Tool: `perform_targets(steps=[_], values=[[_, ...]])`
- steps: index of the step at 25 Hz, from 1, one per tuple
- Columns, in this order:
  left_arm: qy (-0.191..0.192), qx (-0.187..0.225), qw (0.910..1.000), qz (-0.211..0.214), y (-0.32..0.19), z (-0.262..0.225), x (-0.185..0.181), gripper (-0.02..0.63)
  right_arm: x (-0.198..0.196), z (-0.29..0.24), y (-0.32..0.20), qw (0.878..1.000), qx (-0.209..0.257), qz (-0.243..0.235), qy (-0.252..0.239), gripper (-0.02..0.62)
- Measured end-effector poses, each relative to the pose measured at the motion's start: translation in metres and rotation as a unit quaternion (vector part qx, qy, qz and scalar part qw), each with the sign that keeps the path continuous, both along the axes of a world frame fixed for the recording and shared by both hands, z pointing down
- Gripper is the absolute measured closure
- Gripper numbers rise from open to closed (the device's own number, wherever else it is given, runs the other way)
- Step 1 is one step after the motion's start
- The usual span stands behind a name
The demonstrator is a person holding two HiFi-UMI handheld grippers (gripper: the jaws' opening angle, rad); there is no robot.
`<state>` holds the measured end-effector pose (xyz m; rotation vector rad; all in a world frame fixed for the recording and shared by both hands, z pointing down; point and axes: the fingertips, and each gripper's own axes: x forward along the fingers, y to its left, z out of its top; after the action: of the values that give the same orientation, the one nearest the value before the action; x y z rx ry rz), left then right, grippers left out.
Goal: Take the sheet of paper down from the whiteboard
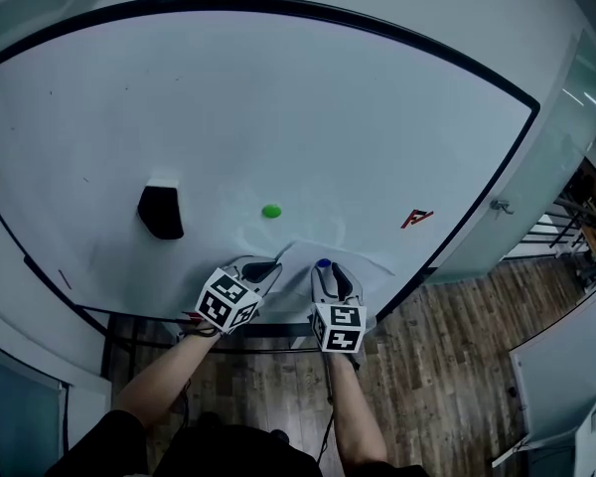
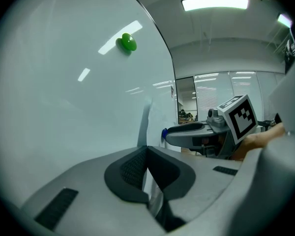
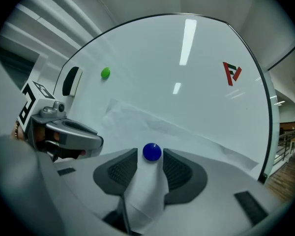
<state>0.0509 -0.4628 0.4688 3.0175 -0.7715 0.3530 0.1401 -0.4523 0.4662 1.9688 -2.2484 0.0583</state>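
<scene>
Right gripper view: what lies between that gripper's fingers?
The blue magnet, with a fold of the paper under it. The right gripper's fingers stand apart on either side. The right gripper view shows this.

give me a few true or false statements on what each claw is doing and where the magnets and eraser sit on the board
1. The left claw is shut on the edge of the paper. True.
2. The right claw is clamped shut on nothing. False: it is open, with the blue magnet between its jaws.
3. The green magnet pins the paper. False: it sits on bare board, off the sheet.
4. A black eraser is on the board, left of the green magnet in the head view. True.
</scene>
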Motion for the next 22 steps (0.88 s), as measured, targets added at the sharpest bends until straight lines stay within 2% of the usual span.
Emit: perform_targets(steps=[8, 12, 22], values=[[-0.001, 0.000, 1.0000, 0.004, 0.0008, -0.0015, 0.0006, 0.586, 0.0056, -0.0004, -0.0073, 0.999, 0.006, 0.038, 0.025, 0.439], [0.002, -0.002, 1.0000, 0.004, 0.0006, -0.0015, 0.0000, 0.586, 0.0057, 0.0000, -0.0078, 0.999, 0.007, 0.042, 0.033, 0.460], [0.010, -0.007, 0.9999, -0.002, 0.0018, -0.0008, -0.0021, 0.586, 0.0036, -0.0004, -0.0090, 0.998, 0.006, 0.046, 0.038, 0.460]])
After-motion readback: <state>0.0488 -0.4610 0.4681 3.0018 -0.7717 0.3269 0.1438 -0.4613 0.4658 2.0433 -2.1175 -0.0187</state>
